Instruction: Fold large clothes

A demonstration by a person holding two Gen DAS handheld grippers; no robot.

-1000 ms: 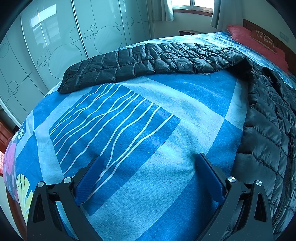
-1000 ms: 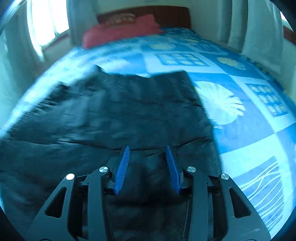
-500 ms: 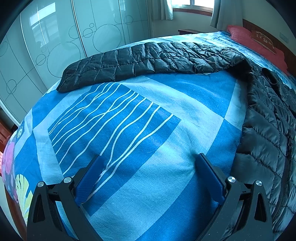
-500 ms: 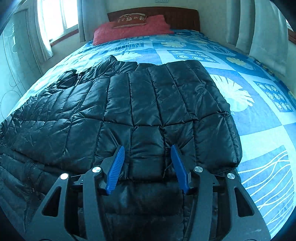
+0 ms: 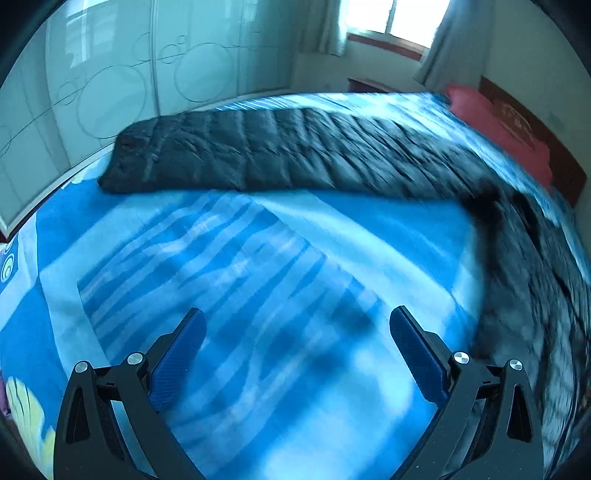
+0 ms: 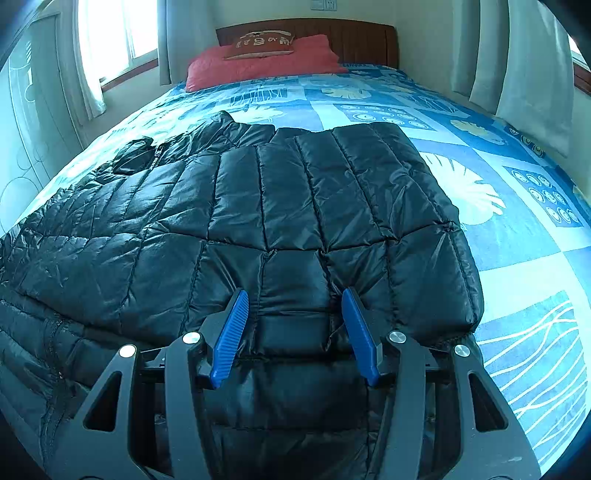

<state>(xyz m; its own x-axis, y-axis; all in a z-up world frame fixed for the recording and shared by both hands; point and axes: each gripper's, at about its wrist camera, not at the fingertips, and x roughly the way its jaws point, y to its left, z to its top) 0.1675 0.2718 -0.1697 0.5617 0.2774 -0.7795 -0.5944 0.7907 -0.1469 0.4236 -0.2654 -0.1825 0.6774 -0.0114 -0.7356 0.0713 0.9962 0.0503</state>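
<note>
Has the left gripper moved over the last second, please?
Yes. The left gripper has pulled back and tilted up: the black jacket sleeve sits lower in its view, more wardrobe and window show, and the picture is blurred.

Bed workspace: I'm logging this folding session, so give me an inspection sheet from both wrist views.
Surface: bed with a blue patterned sheet, its bare part lying under the left tongs.
Job's things: black puffer jacket spread flat; one sleeve stretched out across the sheet.
Clutter: red pillow with a smaller cushion on it, at the headboard.
Grippers: left tongs wide open over bare sheet, holding nothing; right tongs open over the jacket's near edge, not gripping it.
Cables: nothing seen.
Surroundings: wardrobe, window, curtains. Left view is motion-blurred.
</note>
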